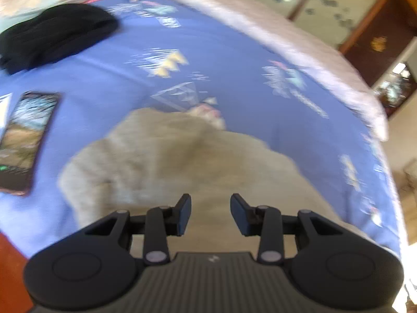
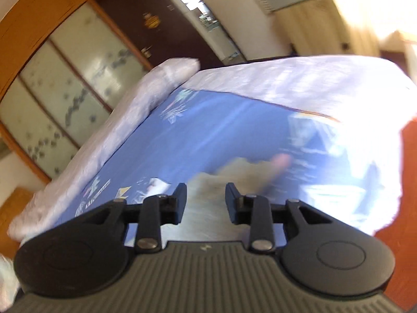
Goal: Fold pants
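Beige pants point(image 1: 169, 161) lie in a crumpled heap on a blue patterned bed sheet point(image 1: 234, 60). My left gripper point(image 1: 210, 200) hovers over the near part of the heap, its jaws apart with nothing between them. In the blurred right wrist view the pants point(image 2: 234, 172) show as a beige patch just beyond my right gripper point(image 2: 206, 190). That gripper also stands open, with only cloth seen below the gap. A pinkish-white bit point(image 1: 208, 114) shows at the far edge of the heap.
A phone point(image 1: 26, 140) lies on the sheet to the left of the pants. A black garment point(image 1: 54, 34) sits farther back on the left. A white quilt point(image 1: 286, 41) runs along the bed's far side. Sliding wardrobe doors point(image 2: 65, 91) stand behind, and a red floor point(image 2: 406, 208) lies beside the bed.
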The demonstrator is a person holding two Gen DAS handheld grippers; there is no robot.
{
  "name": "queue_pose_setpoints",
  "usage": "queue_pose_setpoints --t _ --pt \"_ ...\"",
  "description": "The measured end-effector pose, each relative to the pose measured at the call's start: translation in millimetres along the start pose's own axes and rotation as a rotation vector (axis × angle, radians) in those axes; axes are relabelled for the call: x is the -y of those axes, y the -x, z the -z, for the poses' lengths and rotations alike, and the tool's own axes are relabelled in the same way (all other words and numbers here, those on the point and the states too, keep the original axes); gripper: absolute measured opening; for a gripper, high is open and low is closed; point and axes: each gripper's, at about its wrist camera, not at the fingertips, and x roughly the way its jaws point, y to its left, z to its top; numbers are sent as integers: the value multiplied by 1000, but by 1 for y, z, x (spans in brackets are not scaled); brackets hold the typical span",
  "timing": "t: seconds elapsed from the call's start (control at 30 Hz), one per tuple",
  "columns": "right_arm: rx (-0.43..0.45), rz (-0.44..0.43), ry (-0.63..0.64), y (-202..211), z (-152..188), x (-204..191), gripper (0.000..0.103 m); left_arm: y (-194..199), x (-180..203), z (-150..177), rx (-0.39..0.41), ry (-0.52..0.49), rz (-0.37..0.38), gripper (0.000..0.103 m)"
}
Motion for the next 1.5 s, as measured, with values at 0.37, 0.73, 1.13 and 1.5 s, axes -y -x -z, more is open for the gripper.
queue_pose_setpoints --t 0.37,0.73,1.13,1.5 --pt "-84 -64 -233 -33 20 35 36 -39 77 31 -163 -172 110 40" --pt "-146 -20 -130 -68 10 5 14 -58 67 41 -251 -127 58 40" --pt "-110 -255 410 9 42 -164 12 -43 60 33 -222 -57 162 41" --pt "-473 -306 972 -42 232 -277 23 -46 55 40 -225 -40 222 44"
